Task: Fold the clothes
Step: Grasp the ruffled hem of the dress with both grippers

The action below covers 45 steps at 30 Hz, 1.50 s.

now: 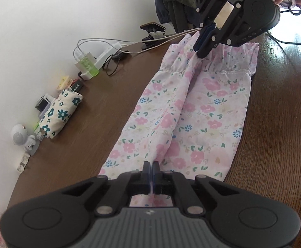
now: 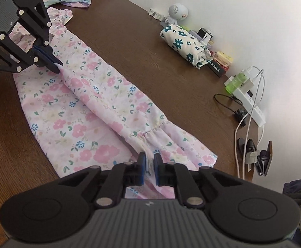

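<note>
— Two grippers are on one garment, yes? What else is on the table (image 1: 88, 107)?

— Many small things, all along the wall. I see a folded cloth with dark green flowers (image 1: 61, 112), a small white round speaker figure (image 1: 20, 137), a green bottle (image 1: 88, 65) standing by a white power strip (image 2: 251, 107), some white cables (image 1: 113, 41), and a black clip stand (image 2: 262, 157) near the table edge. In the right wrist view, a pink and blue cloth (image 2: 67, 0) lies at the far end of the table, just beyond the garment.

— Does something stand in the way?

— No, these things are all well apart from the garment. The wood around it is bare.

— Where is the garment?

— The pink floral garment (image 1: 187, 111) lies stretched out long on the brown table, with a raised fold running along its middle, from one gripper to the other.

— And the fingers?

— The left gripper (image 1: 151, 167) has its fingers pressed together on the ridge of cloth at one end; in the right wrist view (image 2: 56, 67) the tips pinch the fabric at the fold. The right gripper (image 2: 149, 161) has its fingers a little apart, with a bunch of the gathered, ruffled end clamped between the blue pads (image 2: 142, 165). In the left wrist view (image 1: 202, 49) its tips touch the cloth at the gathered band.
</note>
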Motion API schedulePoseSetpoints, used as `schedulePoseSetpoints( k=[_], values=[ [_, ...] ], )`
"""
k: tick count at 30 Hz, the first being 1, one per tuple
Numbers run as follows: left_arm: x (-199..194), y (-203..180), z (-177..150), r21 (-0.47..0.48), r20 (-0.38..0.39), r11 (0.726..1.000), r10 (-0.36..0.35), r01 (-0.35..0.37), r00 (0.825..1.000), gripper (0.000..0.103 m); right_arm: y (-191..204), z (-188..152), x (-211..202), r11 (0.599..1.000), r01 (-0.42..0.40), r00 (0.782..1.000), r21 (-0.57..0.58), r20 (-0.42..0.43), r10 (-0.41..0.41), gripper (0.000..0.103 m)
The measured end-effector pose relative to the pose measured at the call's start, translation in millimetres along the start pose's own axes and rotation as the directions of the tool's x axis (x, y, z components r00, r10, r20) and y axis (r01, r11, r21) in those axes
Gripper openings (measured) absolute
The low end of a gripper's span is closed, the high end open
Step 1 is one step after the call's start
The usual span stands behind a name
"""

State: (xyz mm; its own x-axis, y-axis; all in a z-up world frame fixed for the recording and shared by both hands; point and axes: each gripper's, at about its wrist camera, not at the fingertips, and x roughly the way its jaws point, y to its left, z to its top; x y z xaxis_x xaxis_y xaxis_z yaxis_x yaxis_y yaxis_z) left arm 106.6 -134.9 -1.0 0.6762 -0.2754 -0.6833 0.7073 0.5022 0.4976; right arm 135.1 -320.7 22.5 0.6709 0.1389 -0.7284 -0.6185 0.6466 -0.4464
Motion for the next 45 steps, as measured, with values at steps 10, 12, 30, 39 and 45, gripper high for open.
schedulePoseSetpoints(
  k=[10, 12, 30, 39, 45],
  values=[
    [-14.7, -8.3, -15.1, -0.028, 0.007, 0.999, -0.015, 0.015, 1.000, 0.001, 33.4, -14.4, -39.9, 0.998, -0.034, 0.999, -0.053, 0.020, 0.035, 0.002],
    [-9.5, -9.6, -17.4, -0.039, 0.001, 0.999, -0.027, 0.027, 1.000, 0.001, 37.7, -19.9, -30.8, 0.998, -0.050, 0.999, -0.029, -0.005, 0.050, 0.002],
    [-17.3, 33.2, -36.8, -0.385, 0.087, 0.918, -0.068, 0.096, 0.994, 0.007, 4.1, -40.7, -8.1, 0.709, -0.187, 0.977, 0.680, 0.206, 0.060, 0.033],
    [-6.5, 24.3, -48.9, -0.389, 0.063, 0.917, -0.072, 0.091, 0.995, 0.006, 21.5, -46.9, 3.4, 0.746, -0.071, 0.993, 0.662, 0.119, -0.011, 0.032],
    [-2.5, 17.1, -41.5, -0.433, 0.087, 0.895, -0.074, 0.105, 0.993, 0.004, 14.7, -50.7, 2.7, 0.737, -0.025, 0.996, 0.676, 0.083, -0.043, 0.032]
  ],
)
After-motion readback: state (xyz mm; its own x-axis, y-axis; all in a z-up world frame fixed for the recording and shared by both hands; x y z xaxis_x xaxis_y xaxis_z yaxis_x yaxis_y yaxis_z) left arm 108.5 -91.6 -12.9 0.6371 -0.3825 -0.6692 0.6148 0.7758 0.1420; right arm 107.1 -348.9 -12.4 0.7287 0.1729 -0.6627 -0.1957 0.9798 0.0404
